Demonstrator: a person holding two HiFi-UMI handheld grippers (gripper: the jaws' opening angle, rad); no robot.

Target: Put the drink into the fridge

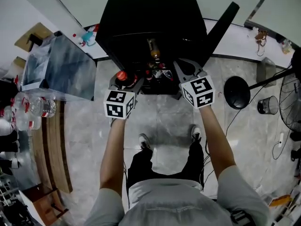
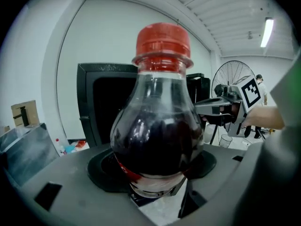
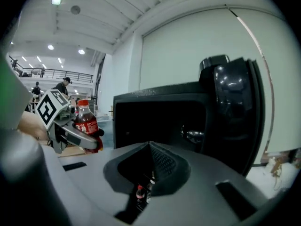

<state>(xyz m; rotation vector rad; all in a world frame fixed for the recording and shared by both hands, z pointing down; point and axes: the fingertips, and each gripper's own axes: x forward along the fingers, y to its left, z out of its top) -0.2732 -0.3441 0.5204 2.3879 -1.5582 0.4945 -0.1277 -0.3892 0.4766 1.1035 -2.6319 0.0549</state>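
Note:
A cola bottle point(image 2: 155, 126) with a red cap point(image 1: 122, 75) stands upright between the jaws of my left gripper point(image 2: 155, 175), which is shut on its lower body. The black fridge point(image 1: 150, 22) is just ahead, and its door point(image 1: 221, 25) swings open to the right. Several bottles point(image 1: 154, 55) stand inside the dark interior. My right gripper point(image 1: 186, 66) hovers at the fridge opening, beside the left one, with its jaws closed tip to tip and nothing between them. The right gripper view shows its jaw tips point(image 3: 150, 147), the door point(image 3: 235, 112), and the left gripper point(image 3: 70, 133) carrying the bottle point(image 3: 87, 124).
A wooden table point(image 1: 56, 140) with water bottles point(image 1: 35, 107) and a shiny metal box point(image 1: 61, 67) stands to the left. A round black stand base point(image 1: 236, 92), a bin point(image 1: 269, 105), a fan point(image 1: 291, 95) and cables sit to the right. The person's feet point(image 1: 145, 140) are on a marble floor.

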